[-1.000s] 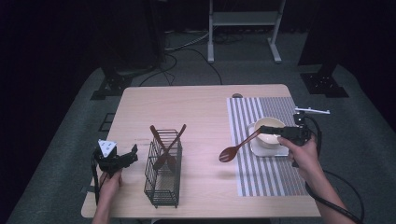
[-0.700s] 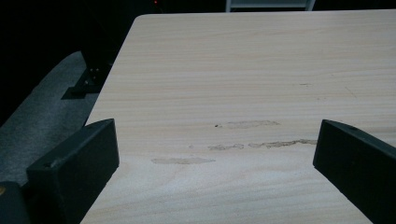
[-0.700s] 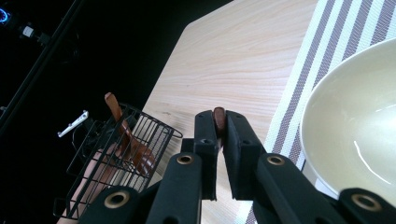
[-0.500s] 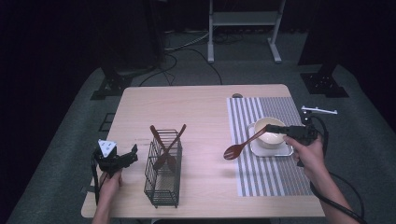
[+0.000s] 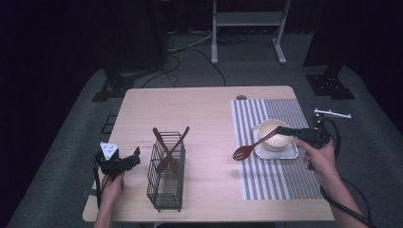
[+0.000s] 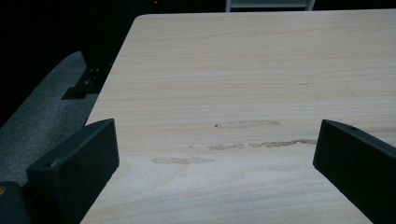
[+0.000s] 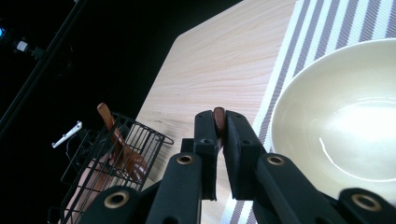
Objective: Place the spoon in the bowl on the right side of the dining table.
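Wooden spoon, dark brown (image 5: 251, 146): clamped by right tool (image 5: 284, 130), above striped mat by cream bowl (image 5: 274, 133).
Left tool (image 5: 135, 156): wide open, empty, near tabletop's front-left corner.
Progress: unplaced; black wire caddy (image 5: 166, 176) holds two utensils.

Pale wood-grain tabletop (image 5: 199, 109); grey-and-white striped mat (image 5: 280, 180); cream bowl (image 5: 273, 133) just beside black fingers (image 7: 243, 154), which pinch a reddish-brown spoon (image 5: 244, 152). Black wire basket (image 5: 166, 183), brown utensils (image 5: 168, 147) inside.
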